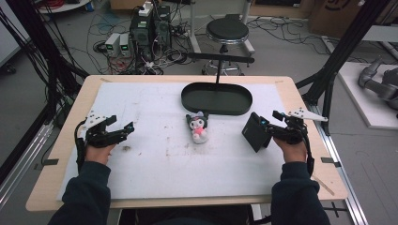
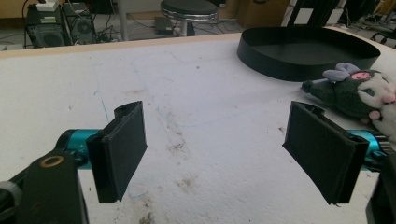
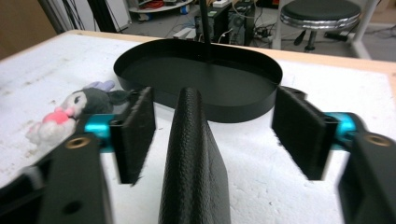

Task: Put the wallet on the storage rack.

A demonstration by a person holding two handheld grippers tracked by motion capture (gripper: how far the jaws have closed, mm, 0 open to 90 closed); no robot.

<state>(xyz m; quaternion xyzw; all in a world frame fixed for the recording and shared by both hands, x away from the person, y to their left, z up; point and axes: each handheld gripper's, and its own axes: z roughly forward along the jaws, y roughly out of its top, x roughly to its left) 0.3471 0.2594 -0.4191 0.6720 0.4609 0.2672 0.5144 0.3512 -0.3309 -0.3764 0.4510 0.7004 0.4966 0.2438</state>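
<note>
Your right hand-held gripper (image 1: 268, 126) straddles the black wallet (image 1: 255, 132) with jaws apart, ready to clamp. Your left hand-held gripper (image 1: 121, 125) waits spread over the desk (image 1: 155, 164), empty.

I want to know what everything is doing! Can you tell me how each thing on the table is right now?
Left gripper: open, holding nothing.
Right gripper: open, jaws either side of the wallet.
Black textured leather wallet: standing on edge, not gripped.
Small grey-and-white plush toy: lying down.
Black oval metal tray: empty.
</note>
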